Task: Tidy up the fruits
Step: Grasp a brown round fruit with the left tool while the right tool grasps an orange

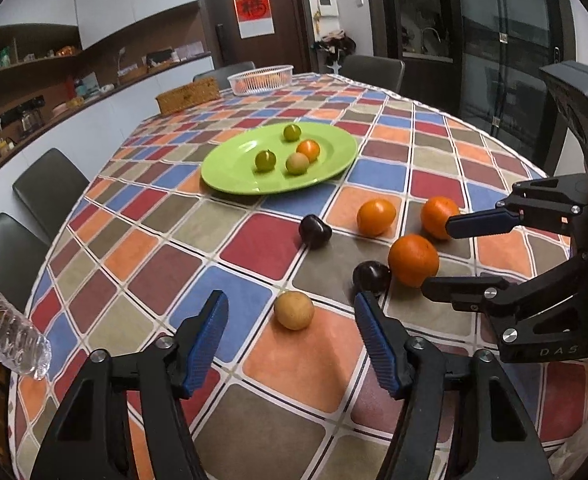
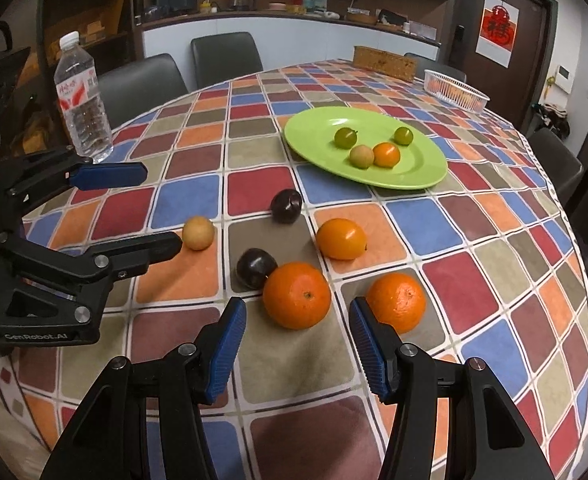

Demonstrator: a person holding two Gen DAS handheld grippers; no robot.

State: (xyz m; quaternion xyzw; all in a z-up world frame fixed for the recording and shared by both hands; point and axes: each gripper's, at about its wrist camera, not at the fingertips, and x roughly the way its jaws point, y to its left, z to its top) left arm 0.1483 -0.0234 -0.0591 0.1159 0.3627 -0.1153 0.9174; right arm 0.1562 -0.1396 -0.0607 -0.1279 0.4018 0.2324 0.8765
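Lying loose on the checked cloth, round glossy oranges (image 2: 297, 295) sit before both open, empty tools (image 2: 296, 344).

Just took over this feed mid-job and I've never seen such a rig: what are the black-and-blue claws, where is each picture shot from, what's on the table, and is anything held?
They are two hand-held two-finger grippers, each with a camera looking along its fingers. One picture looks out from the left gripper, the other from the right gripper; each also sees the other from the side. On the checked tablecloth a green plate holds four small fruits. Loose nearby lie three oranges, two dark plums and a tan fruit, which sits ahead of the left gripper. A water bottle stands nearby. Both grippers are open, holding nothing.
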